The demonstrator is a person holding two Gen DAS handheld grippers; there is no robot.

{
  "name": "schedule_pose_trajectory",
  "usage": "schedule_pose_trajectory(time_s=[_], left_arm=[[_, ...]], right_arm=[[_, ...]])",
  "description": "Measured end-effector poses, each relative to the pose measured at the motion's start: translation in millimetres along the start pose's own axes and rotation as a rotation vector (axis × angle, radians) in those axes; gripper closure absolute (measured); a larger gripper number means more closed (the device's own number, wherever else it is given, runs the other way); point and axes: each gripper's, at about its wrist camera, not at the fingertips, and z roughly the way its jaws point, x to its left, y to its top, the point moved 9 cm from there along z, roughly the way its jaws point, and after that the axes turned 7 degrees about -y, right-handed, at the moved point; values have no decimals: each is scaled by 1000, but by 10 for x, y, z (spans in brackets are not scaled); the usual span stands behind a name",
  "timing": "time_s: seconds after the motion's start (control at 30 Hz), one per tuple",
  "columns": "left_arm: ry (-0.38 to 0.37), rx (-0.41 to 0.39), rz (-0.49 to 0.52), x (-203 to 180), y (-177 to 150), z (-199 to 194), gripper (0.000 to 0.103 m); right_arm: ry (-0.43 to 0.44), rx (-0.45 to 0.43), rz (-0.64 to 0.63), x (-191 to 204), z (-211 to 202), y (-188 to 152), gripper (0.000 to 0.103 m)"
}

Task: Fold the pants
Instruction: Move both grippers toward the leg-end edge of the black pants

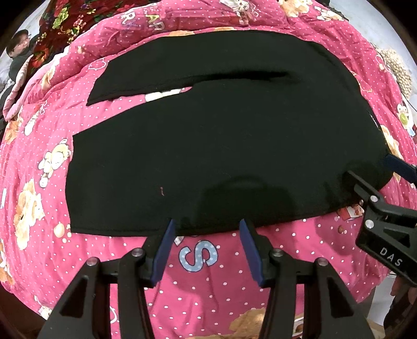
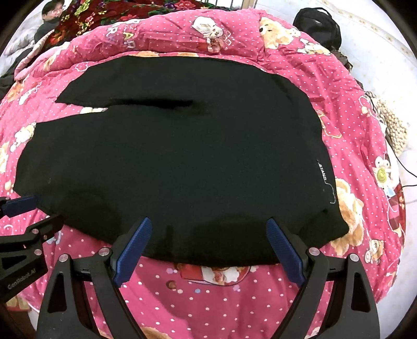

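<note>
Black pants point(image 1: 208, 146) lie flat on a pink bear-print quilt point(image 1: 208, 273), legs to the left, waistband to the right; they also show in the right wrist view point(image 2: 182, 161). My left gripper point(image 1: 207, 224) is open, its blue fingertips at the near edge of the pants. My right gripper point(image 2: 208, 224) is open, its jaws straddling the near edge by the waist corner. The right gripper point(image 1: 370, 169) also shows at the right of the left wrist view, and the left gripper point(image 2: 39, 208) at the left of the right wrist view. Neither holds cloth.
The quilt point(image 2: 208, 292) covers a bed. A red floral blanket point(image 1: 78, 23) and a seated person point(image 2: 52, 15) are at the far left. A black bag point(image 2: 318, 26) and a beaded cushion point(image 2: 393, 127) sit at the right.
</note>
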Motion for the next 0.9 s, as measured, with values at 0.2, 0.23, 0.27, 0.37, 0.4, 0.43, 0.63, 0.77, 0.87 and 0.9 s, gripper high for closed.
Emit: schedule_pose_trajectory(time_s=[0.2,0.23,0.27,0.37,0.4,0.43,0.63,0.77,0.87,0.9], left_arm=[[-9,-1,4,-8,57,-54,49],[-11,-1,5,-9,70,-61,49],[-12,-2,6,-7,86,-70,49],[-16,-9,5,13,143,-103,49],[-17,-12,4,21,163,-115,49],[-16,-15,3,34,184,-131,49],[-20,-32,-6,94,287,-238,49],[-22,-42,-10,130,336,-315,49],[-20,-49,-9,153,370,-368,49],[-20,-50,-11,160,379,-381,49]], right_arm=[[14,7,-9,38,-63,44,13],[11,8,-13,39,-74,53,13],[8,8,-17,40,-85,67,13],[-1,8,-24,41,-112,113,13],[-4,7,-27,43,-124,136,13],[-7,7,-30,43,-135,154,13],[-7,2,-51,90,-207,280,13],[-6,-9,-69,137,-287,383,13],[-2,-17,-80,169,-342,454,13],[-1,-18,-82,176,-352,469,13]])
